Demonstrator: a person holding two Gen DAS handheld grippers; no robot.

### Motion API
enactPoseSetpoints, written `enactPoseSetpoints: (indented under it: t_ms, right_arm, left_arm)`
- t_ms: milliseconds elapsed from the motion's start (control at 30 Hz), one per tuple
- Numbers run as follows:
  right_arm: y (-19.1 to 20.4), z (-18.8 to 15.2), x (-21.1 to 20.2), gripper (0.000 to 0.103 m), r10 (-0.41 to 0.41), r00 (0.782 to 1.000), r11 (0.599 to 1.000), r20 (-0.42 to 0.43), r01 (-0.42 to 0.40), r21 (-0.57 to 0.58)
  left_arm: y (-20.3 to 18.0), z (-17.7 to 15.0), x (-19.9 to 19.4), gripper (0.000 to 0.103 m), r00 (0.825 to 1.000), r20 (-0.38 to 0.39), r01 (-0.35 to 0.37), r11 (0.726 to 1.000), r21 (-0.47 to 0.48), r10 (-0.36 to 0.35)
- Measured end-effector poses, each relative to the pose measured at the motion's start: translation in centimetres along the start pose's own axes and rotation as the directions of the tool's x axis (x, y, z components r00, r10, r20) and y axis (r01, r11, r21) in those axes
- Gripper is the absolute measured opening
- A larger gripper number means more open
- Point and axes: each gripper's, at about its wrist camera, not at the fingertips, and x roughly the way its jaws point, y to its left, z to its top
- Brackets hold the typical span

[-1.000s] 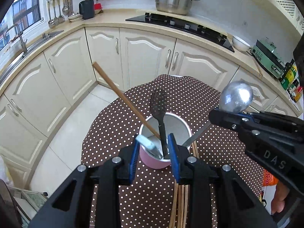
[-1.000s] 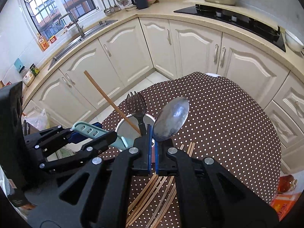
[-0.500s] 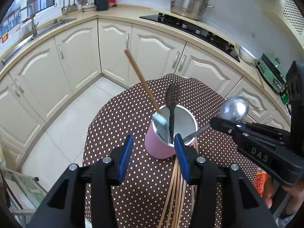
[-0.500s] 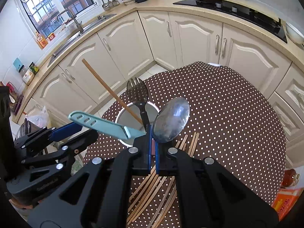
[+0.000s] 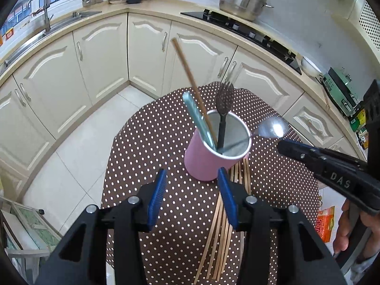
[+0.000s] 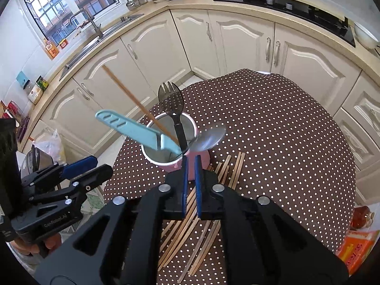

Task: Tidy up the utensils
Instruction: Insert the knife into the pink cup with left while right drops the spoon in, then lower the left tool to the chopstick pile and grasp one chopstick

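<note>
now that the left hand-held gripper (image 5: 191, 191) has let go and gapes wide, the light blue plastic knife (image 5: 197, 121) leans in the pink metal cup (image 5: 215, 153) on the desk (image 5: 152, 142); right hand-held gripper (image 6: 190, 180) narrowly open, steel spoon (image 6: 207, 139) released, resting on the rim; bamboo chopsticks (image 6: 201, 218) remain

spoon (image 6: 207, 140) released into cup (image 5: 209, 161) (right gripper (image 6: 190, 163) parted), left gripper (image 5: 191, 185) withdrawn

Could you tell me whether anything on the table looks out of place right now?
Yes: the chopsticks lie scattered on the tablecloth beside the pink cup, while only one chopstick stands inside it.
</note>
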Motion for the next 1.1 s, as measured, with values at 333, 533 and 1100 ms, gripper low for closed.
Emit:
enactPoseSetpoints:
  t_ms: [333, 533, 1100]
  right_arm:
    - [-2.5, -2.4, -1.0, 0.041, -0.039, 0.999, 0.999, -0.018, 0.04, 0.037]
    - [-4.8, -5.1, -0.4, 0.041, -0.068, 0.995, 0.993, -0.079, 0.075, 0.094]
    - [-8.6, -9.6, -0.1, 0.041, -0.08, 0.979, 0.973, -0.186, 0.117, 0.198]
  left_arm:
    - [-1.1, -2.3, 2.5, 0.044, 0.992, -0.126, 0.033, 0.999, 0.007, -0.032]
    - [-2.4, -3.9, 6.3, 0.044, 0.963, -0.269, 0.038, 0.998, 0.046, -0.024]
    - [-5.8, -6.7, 13.2, 0.044, 0.916, -0.383, -0.025, 0.971, 0.236, 0.116]
